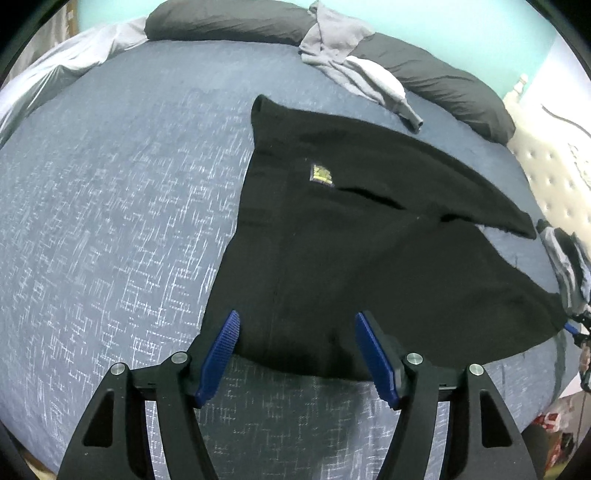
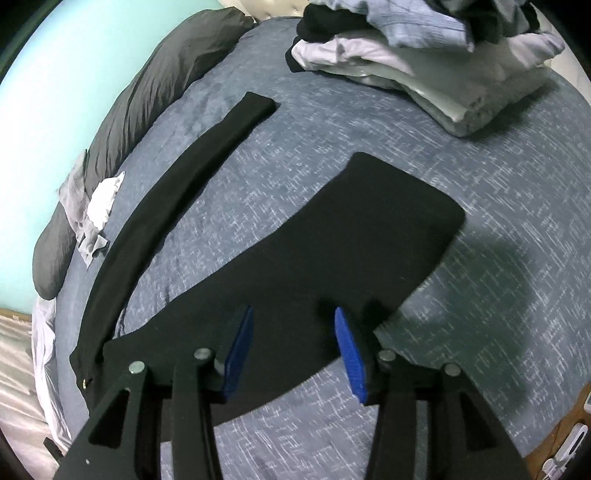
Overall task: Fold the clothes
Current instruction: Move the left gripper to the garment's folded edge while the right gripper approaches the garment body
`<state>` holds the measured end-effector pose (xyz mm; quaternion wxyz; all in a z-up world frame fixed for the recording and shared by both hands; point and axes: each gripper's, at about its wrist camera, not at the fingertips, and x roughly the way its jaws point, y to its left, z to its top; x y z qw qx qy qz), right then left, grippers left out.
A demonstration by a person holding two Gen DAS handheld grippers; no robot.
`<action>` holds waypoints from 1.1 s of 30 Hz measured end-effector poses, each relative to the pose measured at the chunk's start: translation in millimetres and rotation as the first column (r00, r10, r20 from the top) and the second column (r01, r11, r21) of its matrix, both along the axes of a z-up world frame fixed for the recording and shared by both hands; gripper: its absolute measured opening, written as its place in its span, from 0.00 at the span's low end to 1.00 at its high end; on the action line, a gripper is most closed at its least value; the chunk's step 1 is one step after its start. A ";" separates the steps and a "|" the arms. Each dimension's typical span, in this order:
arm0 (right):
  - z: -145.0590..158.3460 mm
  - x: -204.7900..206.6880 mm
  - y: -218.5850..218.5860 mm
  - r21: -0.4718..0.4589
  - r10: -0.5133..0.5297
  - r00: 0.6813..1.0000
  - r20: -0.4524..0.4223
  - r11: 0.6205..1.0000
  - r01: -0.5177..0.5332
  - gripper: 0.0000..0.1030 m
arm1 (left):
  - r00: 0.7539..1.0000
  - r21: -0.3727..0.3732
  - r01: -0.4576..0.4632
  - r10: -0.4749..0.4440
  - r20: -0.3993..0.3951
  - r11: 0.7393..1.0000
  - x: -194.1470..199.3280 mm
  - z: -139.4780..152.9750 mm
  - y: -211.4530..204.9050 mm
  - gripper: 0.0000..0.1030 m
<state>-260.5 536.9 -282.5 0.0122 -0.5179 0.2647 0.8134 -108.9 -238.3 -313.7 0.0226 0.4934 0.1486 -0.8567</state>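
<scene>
A black garment (image 1: 332,240) lies spread on the blue-grey bed cover (image 1: 110,221). In the left wrist view it fills the centre and the right part of the frame, with a small yellow label (image 1: 320,174) near its upper middle. One long part of it reaches toward the right edge of the frame.

The left gripper (image 1: 297,332) is at the bottom centre of this view, over the near hem of the garment. Its blue pads (image 1: 218,354) stand wide apart, and nothing is pressed between them. The cloth lies flat under the gap.

In the right wrist view the right gripper (image 2: 293,332) is at the bottom centre, over the near part of the same black garment (image 2: 314,258). Its jaws are about half open and they hold nothing. A long black sleeve (image 2: 177,192) goes up toward the upper left of the frame.

A pile of folded clothes (image 2: 424,66) is in the upper right of this view. Dark pillows (image 1: 229,18) lie along the top of the left wrist view, with a grey garment (image 1: 343,55) on them.
</scene>
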 end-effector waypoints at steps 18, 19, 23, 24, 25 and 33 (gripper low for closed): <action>-15.3 17.2 10.7 -0.005 -0.002 0.999 0.035 1.000 0.002 0.45 | 0.993 0.086 -0.115 0.112 0.040 0.990 9.8 -31.6 -31.0 0.67; -16.2 17.5 11.4 -0.007 -0.003 0.999 0.038 1.000 0.004 0.45 | 0.992 0.082 -0.123 0.119 0.046 0.989 10.4 -33.1 -32.2 0.67; -20.4 19.0 15.4 -0.016 -0.011 0.999 0.048 1.000 0.012 0.46 | 0.989 0.091 -0.146 0.141 0.054 0.985 13.0 -36.7 -37.0 0.67; -21.5 19.5 16.8 -0.019 -0.015 0.999 0.051 1.000 0.016 0.46 | 0.988 0.093 -0.147 0.142 0.053 0.985 13.5 -37.0 -37.6 0.67; -22.7 20.1 18.2 -0.020 -0.020 0.998 0.053 1.000 0.022 0.46 | 0.988 0.094 -0.147 0.142 0.054 0.985 13.9 -37.2 -38.0 0.67; -31.9 22.8 30.1 -0.045 -0.064 0.996 0.062 0.997 0.067 0.52 | 0.988 0.110 -0.152 0.148 0.040 0.982 16.0 -39.1 -35.6 0.67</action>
